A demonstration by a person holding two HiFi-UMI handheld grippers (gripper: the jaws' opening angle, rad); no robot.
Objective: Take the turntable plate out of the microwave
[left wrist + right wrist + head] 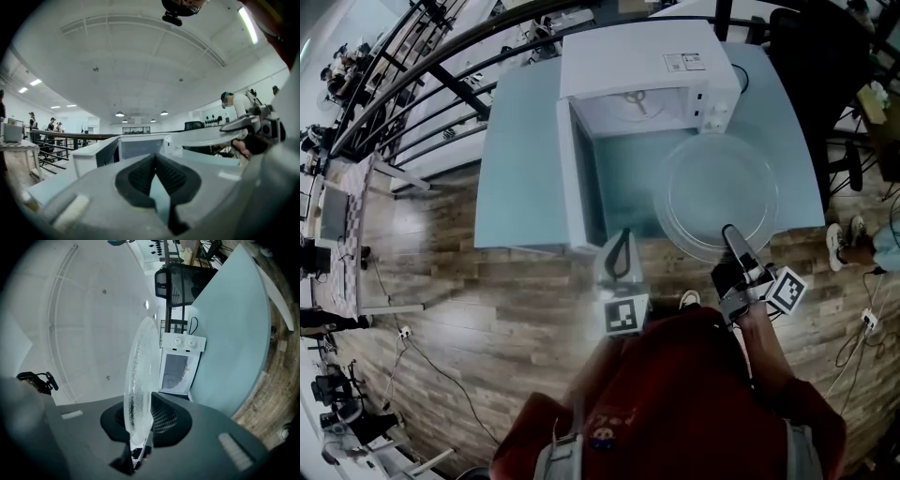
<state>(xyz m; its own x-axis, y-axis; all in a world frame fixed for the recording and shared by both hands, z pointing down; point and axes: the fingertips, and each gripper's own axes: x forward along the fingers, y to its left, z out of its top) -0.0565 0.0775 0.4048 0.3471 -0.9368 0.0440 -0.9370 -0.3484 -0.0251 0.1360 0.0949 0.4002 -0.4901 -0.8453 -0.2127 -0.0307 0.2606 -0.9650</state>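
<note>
The white microwave (pixel 647 66) stands at the back of the pale blue table (pixel 520 178), its door (pixel 578 178) swung open to the left. The clear glass turntable plate (pixel 717 192) is out of the oven and hangs flat over the table in front of it. My right gripper (pixel 733 239) is shut on its near rim. In the right gripper view the plate (pixel 138 380) runs edge-on between the pads of that gripper (pixel 140 427). My left gripper (pixel 619 253) is shut and empty by the door's near end. Its view shows the plate (pixel 201 136) at right.
The oven cavity (pixel 636 98) shows its centre hub. A black chair (pixel 185 282) stands beyond the table. Black railings (pixel 422 75) run along the left. The table's front edge (pixel 675 246) meets wood floor where I stand.
</note>
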